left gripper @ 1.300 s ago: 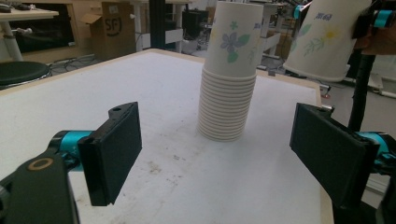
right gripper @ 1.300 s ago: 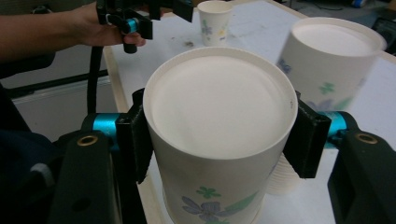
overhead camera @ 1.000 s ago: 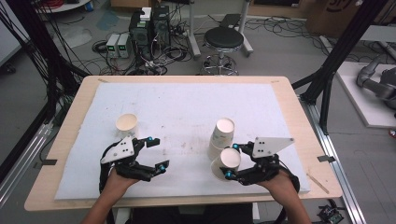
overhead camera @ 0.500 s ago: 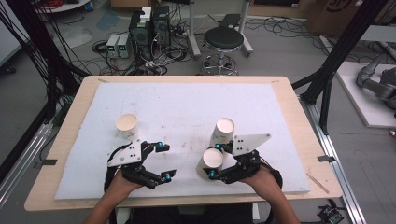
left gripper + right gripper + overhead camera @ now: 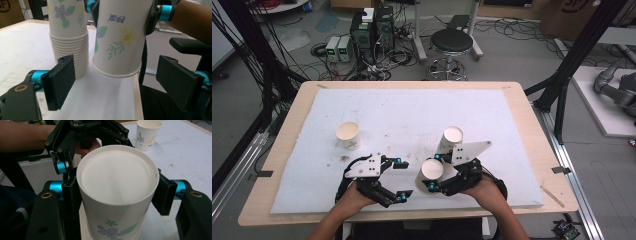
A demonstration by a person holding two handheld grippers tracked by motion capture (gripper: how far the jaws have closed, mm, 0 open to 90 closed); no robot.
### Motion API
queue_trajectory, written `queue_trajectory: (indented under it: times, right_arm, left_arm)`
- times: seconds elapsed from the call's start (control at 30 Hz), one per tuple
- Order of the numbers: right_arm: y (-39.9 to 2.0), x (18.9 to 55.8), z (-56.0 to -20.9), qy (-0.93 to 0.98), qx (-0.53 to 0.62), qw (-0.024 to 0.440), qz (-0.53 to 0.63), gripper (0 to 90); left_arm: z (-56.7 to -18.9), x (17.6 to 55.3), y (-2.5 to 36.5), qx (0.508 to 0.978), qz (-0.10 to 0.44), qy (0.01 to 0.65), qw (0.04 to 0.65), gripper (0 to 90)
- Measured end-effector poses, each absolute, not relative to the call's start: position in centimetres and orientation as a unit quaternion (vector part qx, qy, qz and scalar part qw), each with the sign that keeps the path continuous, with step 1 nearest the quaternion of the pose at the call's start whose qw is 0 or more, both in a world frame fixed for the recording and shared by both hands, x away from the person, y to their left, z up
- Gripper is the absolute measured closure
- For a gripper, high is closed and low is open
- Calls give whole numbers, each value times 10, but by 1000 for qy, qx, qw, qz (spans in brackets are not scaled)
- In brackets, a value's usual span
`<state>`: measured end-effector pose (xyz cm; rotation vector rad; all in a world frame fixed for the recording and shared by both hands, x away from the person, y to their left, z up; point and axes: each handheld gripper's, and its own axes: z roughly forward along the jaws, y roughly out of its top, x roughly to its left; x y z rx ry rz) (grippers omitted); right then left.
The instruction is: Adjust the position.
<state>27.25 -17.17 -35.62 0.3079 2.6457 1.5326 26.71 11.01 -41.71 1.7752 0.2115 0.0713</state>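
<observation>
The left hand-held gripper (image 5: pixel 399 180) gapes wide; the right hand-held gripper (image 5: pixel 432 172) is clamped.

High view: parked above the near edge of the table (image 5: pixel 522 107), looking forward and down, far enough back to catch the floor beyond. Left gripper view: low, close-up, staring level at the held cup (image 5: pixel 120 37) mid-frame. Right gripper view: right on top of that same cup (image 5: pixel 117 177), peering into its mouth. Also shared: the lone cup (image 5: pixel 348 135), upper right of the right gripper view (image 5: pixel 147 133).

The white paper cup (image 5: pixel 120 40) carries yellow and blue flowers (green leaves too) over a white mat (image 5: pixel 402 120).
</observation>
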Motion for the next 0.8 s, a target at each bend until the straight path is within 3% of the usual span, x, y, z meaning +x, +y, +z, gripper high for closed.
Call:
queue_trajectory:
  times: [0.8]
  right_arm:
    - [-161,271,-358,861,83,17,502,359]
  left_arm:
    - [-420,276,82,778,-7,56,625,232]
